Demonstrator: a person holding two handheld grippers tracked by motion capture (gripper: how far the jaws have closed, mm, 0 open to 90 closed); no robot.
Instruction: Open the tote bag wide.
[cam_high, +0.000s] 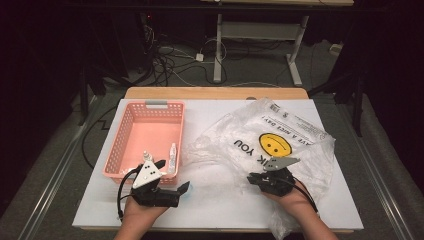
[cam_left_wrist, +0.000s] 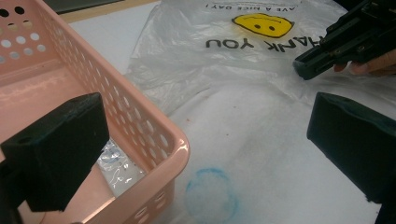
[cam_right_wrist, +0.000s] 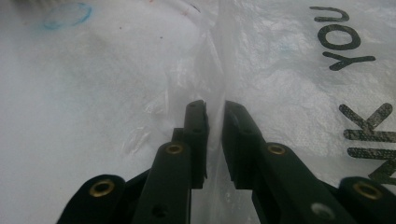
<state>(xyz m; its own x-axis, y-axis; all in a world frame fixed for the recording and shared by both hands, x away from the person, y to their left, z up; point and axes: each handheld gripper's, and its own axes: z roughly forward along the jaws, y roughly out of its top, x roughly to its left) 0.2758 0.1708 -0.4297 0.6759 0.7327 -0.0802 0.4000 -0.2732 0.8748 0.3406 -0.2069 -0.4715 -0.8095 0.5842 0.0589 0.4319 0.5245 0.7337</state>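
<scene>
My left gripper (cam_high: 170, 176): black body, two blocky matte black jaws with rough-textured faces, a grey three-cornered plate on top dotted with small dark marks, and a black cable looping off its left side. My right gripper (cam_high: 256, 178): black body, grey three-cornered plate, black cable trailing back along the forearm. In the right gripper view its slim black jaws carry brass-coloured rivets and one silver screw. My forearms are bare, no sleeves.

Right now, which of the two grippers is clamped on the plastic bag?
The right gripper: its jaws pinch a fold of the plastic bag. The left gripper hangs wide open beside the pink basket.
</scene>
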